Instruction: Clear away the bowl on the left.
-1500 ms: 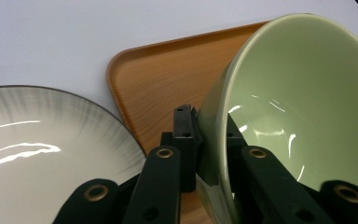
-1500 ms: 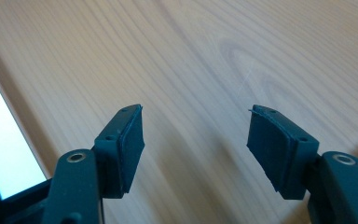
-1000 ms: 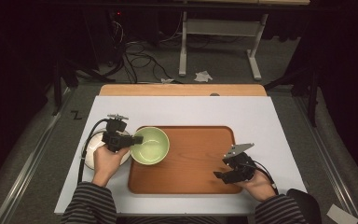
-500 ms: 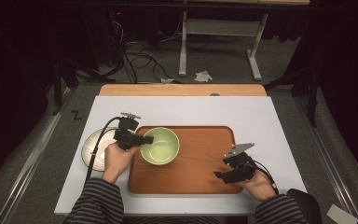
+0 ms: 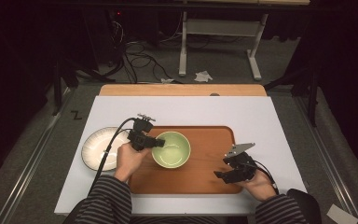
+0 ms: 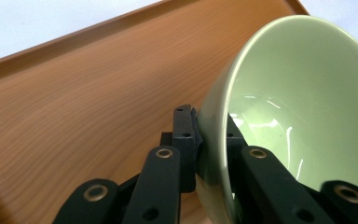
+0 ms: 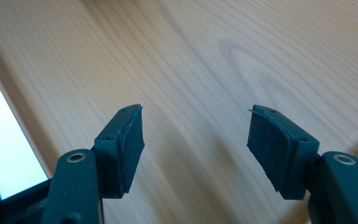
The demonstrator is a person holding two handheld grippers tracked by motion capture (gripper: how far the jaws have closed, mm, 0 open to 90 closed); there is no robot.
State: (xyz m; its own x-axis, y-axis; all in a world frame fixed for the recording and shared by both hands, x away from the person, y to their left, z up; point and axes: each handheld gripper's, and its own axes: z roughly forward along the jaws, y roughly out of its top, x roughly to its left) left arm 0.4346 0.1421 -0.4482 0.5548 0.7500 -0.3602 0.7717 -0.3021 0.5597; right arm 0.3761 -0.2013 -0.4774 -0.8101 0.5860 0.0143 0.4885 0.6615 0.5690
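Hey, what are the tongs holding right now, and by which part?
The left tongs clamp the green bowl by its rim, one jaw inside the wall and one outside. The right tongs are open over the wooden tray, holding nothing.

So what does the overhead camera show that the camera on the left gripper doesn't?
The high view alone takes in the white plate left of the tray, the right gripper with jaws open over the tray's near right part, both striped sleeves and the floor beyond the table. The left gripper view alone shows up close how the left gripper pinches the bowl's rim, one pad outside, one inside. Both show the green bowl and the wooden tray.
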